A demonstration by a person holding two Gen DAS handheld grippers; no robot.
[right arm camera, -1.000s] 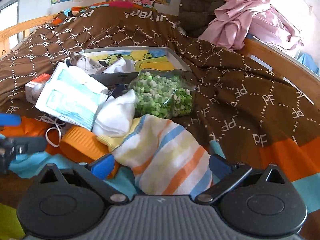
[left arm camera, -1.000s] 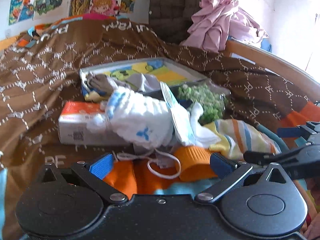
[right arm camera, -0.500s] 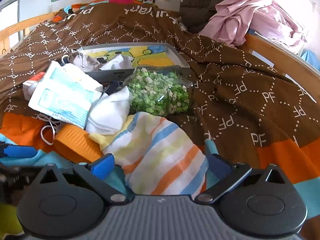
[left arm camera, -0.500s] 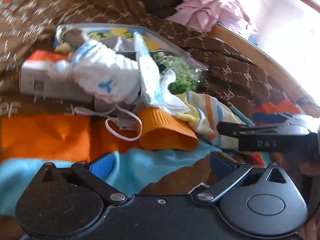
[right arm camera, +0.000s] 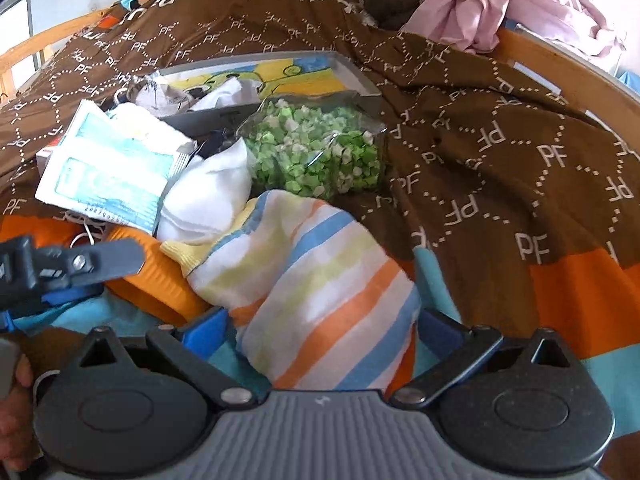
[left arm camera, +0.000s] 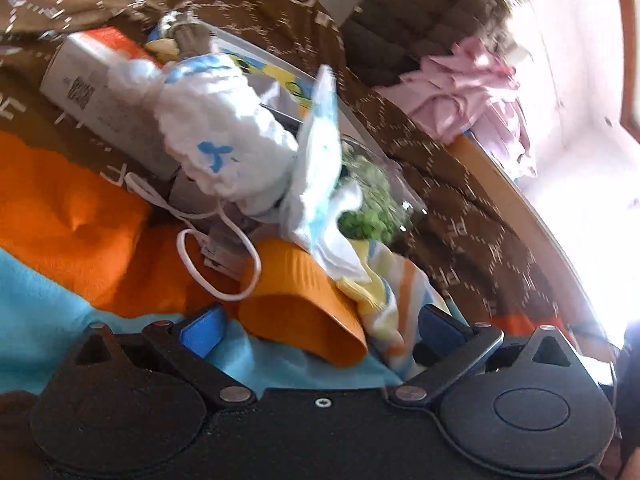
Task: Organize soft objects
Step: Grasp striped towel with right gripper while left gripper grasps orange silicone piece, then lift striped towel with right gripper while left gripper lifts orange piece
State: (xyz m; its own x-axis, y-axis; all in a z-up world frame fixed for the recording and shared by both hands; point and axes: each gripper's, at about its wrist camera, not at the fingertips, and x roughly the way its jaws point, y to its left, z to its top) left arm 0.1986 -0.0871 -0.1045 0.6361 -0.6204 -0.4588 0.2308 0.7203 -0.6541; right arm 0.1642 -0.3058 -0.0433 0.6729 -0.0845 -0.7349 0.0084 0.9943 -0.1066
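Observation:
A pile lies on the bed. A striped sock (right arm camera: 320, 280) lies between the open fingers of my right gripper (right arm camera: 320, 328); it also shows in the left wrist view (left arm camera: 392, 292). A white sock (right arm camera: 208, 196) and a fluffy white sock with blue marks (left arm camera: 216, 128) lie behind. An orange ribbed cup (left arm camera: 296, 300) lies on its side between the open fingers of my left gripper (left arm camera: 320, 330). My left gripper also shows in the right wrist view (right arm camera: 60, 268), by the cup (right arm camera: 160, 276).
A clear bag of green bits (right arm camera: 316, 148), a face-mask packet (right arm camera: 108, 172), a white cable (left arm camera: 208, 240), an orange-white box (left arm camera: 92, 80) and a grey tray (right arm camera: 352, 76) with cloths lie around. Pink clothes (right arm camera: 520, 4) and the wooden bed rail (right arm camera: 560, 88) are at right.
The left gripper has tilted and moved forward, so the orange cup now lies between its fingers. The right gripper has moved closer over the striped sock.

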